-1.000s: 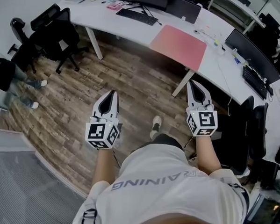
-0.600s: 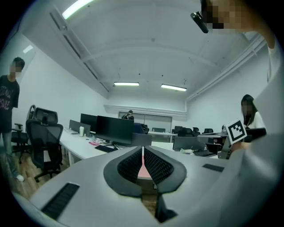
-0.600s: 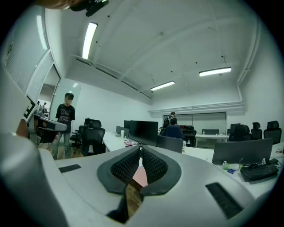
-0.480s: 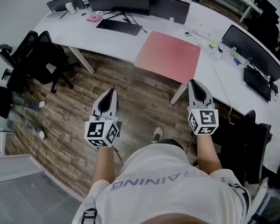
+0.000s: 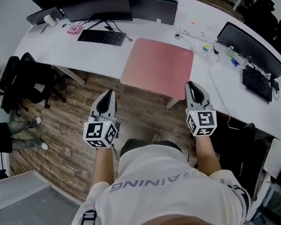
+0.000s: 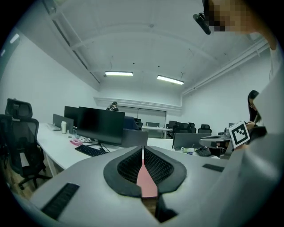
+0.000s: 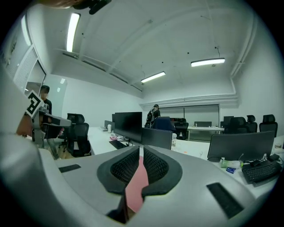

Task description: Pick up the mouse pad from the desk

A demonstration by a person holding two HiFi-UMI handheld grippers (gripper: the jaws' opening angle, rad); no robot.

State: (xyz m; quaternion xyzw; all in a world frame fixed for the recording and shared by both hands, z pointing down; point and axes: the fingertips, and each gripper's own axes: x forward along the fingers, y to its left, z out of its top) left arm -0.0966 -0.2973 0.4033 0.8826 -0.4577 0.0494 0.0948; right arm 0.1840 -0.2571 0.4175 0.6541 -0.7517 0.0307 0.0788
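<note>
A large pink mouse pad lies flat on the white desk, its near edge reaching the desk's front edge. Both grippers are held out in front of the person, over the wood floor, short of the desk. My left gripper is shut and empty, to the near left of the pad. My right gripper is shut and empty too, its tip close to the pad's near right corner. In the left gripper view the jaws meet, with a pink sliver of the pad showing below them. The right gripper view shows its jaws the same way.
A black keyboard and monitor stand left of the pad, with a small pink item beyond. Another monitor and keyboard are at the right. A black office chair and another person's legs are at the left.
The person has walked toward the desk, so the desk and pink pad have come nearer to both grippers. Both grippers stayed shut and level.
</note>
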